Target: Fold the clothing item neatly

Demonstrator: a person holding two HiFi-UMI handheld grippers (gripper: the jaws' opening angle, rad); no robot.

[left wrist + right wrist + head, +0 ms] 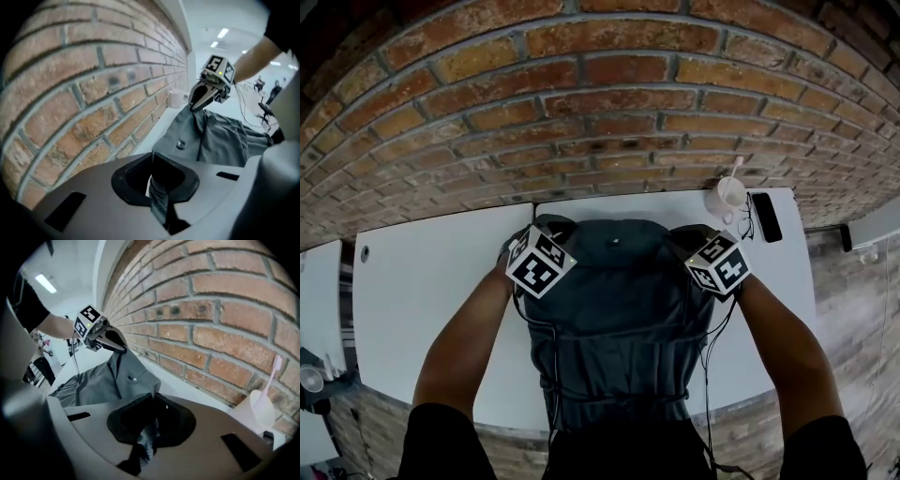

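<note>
Now the left hand-held gripper (157,187) and right hand-held gripper (149,430) pinch garment (619,300) corners near the wall (600,94).

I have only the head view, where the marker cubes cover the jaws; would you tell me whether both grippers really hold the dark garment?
Observer: The left gripper view shows the left gripper shut on a pinch of the garment.
Operator: And the other?
Observer: The right gripper is shut on fabric too, in its own view.
Operator: Is that edge lifted?
Observer: Yes, seen from the left gripper it drapes down from the right gripper, clear of the table.
</note>
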